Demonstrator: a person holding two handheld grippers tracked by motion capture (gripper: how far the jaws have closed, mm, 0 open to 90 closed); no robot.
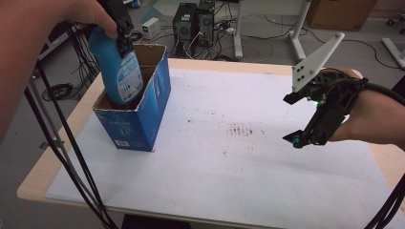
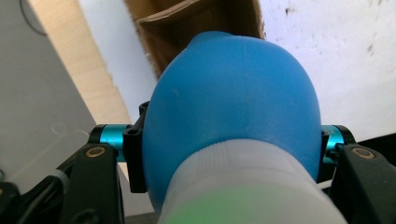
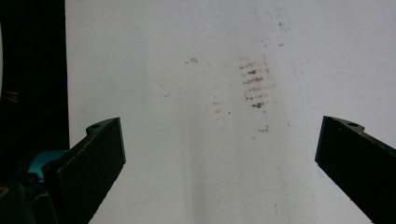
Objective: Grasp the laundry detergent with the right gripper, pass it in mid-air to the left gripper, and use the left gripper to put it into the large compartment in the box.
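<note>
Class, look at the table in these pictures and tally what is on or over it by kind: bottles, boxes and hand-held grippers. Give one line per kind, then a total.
Bottles: 1, the blue bottle, partly down inside the box
Boxes: 1, the open blue cardboard box
Grippers: 2, the left gripper and the right gripper
Total: 4

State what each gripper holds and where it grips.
The left gripper holds the blue bottle by its upper body near the white cap, bottom end inside the open box. The right gripper is open, holding nothing.
</note>
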